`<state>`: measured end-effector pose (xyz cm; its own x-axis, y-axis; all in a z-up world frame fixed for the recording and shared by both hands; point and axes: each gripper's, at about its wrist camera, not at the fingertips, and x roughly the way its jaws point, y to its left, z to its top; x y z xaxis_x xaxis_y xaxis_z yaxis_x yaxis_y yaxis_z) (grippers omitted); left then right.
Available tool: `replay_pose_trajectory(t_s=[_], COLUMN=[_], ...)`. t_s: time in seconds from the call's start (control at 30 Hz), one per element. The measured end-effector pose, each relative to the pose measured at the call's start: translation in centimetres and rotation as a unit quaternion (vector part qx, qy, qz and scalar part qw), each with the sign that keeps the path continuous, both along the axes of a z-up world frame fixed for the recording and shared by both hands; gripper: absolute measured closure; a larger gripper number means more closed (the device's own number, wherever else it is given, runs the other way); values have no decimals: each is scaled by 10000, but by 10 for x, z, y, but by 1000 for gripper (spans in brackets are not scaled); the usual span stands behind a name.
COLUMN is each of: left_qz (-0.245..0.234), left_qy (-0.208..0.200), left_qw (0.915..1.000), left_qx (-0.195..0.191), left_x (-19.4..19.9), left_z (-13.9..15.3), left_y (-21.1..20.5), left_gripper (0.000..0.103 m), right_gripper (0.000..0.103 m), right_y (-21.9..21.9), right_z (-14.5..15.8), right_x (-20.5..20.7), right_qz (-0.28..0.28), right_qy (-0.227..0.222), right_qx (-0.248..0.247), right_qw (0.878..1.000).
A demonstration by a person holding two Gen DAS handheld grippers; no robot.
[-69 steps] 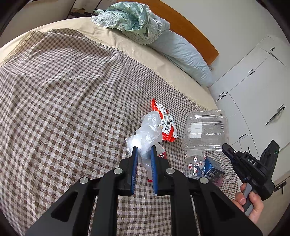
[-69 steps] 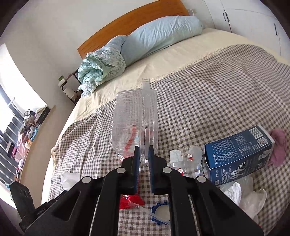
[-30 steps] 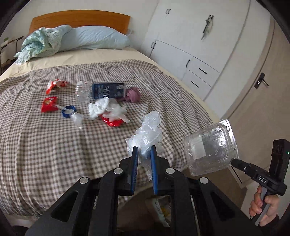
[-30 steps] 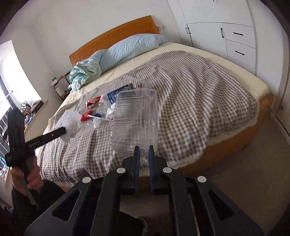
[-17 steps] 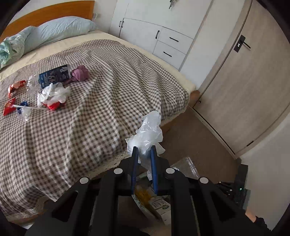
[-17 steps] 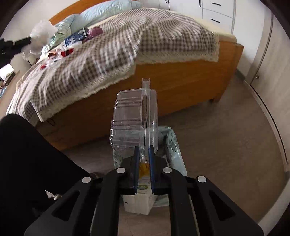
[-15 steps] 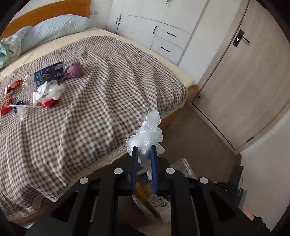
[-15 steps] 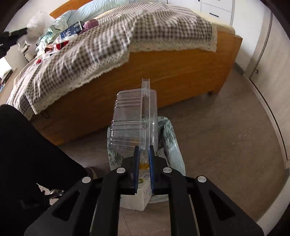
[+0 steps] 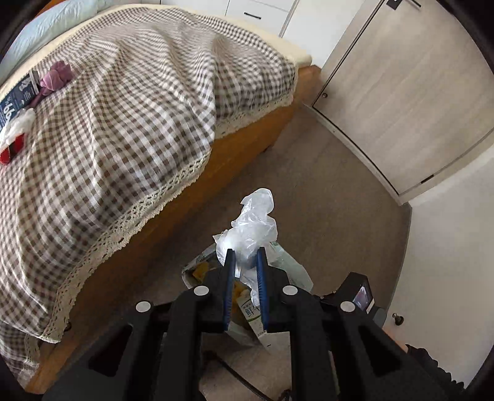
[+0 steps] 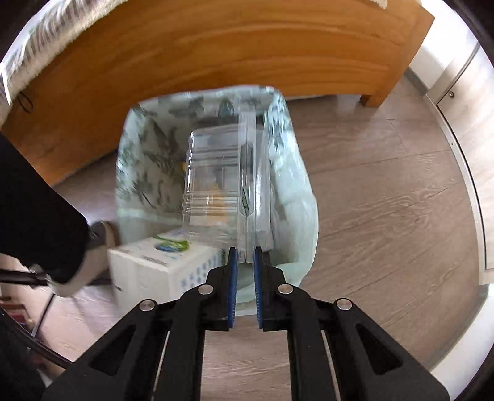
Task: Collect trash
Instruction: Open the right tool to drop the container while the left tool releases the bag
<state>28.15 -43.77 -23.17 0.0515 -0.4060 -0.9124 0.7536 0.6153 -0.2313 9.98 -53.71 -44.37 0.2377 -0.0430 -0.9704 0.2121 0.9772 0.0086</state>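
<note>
**Both grippers loaded above the bin**

Left gripper (image 9: 244, 257) clamps a crumpled bag (image 9: 254, 220), lower centre of frame. Right gripper (image 10: 245, 256) pinches a clear clamshell (image 10: 216, 182) by its rim, centre frame, over the lined bin (image 10: 148, 148). Blue carton (image 9: 12, 105), far left, shows "99"; other print is illegible.

A home bedroom. A wooden bed (image 9: 253, 145) carries a brown checked blanket (image 9: 123, 101) with a lace hem and a pale blue pillow (image 9: 34, 27) at its head. White drawers (image 9: 262, 9) stand along the wall beside a plain door (image 9: 401, 77), and a lined bin (image 10: 139, 148) sits on the wood-look floor (image 10: 386, 200) by the bed's foot.
</note>
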Motion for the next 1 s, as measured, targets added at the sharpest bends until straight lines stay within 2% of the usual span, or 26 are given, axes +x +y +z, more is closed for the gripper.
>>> replay_pose_trajectory(t_s=[0.13, 0.23, 0.37, 0.47, 0.6, 0.63, 0.7, 0.77, 0.93, 1.0], left_qz=[36, 56, 48, -1, -103, -154, -240, -264, -311, -451], left_qy=[144, 160, 93, 103, 312, 317, 429, 533, 677, 682], left_qw=[9994, 9991, 9992, 9990, 9972, 9964, 9943, 9918, 9882, 9852], left_qx=[323, 377, 374, 444, 679, 776, 947, 1128, 1337, 1508], left_x=[-1, 1, 1, 0, -2, -3, -6, -7, -12, -18], left_z=[-26, -30, -31, -36, -51, -56, -66, -76, -95, -108], left_y=[-10, -10, -10, -10, -17, -20, -24, -29, -48, -61], left_gripper=[92, 92, 92, 92, 92, 92, 92, 91, 91, 91], right_gripper=[93, 93, 93, 92, 92, 90, 63, 52, 51, 48], right_y=[4, 6, 9, 9, 5, 3, 0, -2, -15, -20], right_z=[11, 10, -7, -19, -49, -51, -47, -37, -7, 7], right_x=[-6, -7, -2, 2, 2, 1, -2, -6, -20, -26], right_qz=[-50, 103, 236, 177, 67, -36, -285, -407, -857, -1100], right_qy=[50, 359, 749, 765, 1083, 1122, 1034, 813, 454, 229], right_qx=[-127, -135, -327, -199, -85, -95, -165, -122, -65, 76], right_qw=[9999, 9992, 9964, 9967, 9941, 9936, 9941, 9958, 9953, 9936])
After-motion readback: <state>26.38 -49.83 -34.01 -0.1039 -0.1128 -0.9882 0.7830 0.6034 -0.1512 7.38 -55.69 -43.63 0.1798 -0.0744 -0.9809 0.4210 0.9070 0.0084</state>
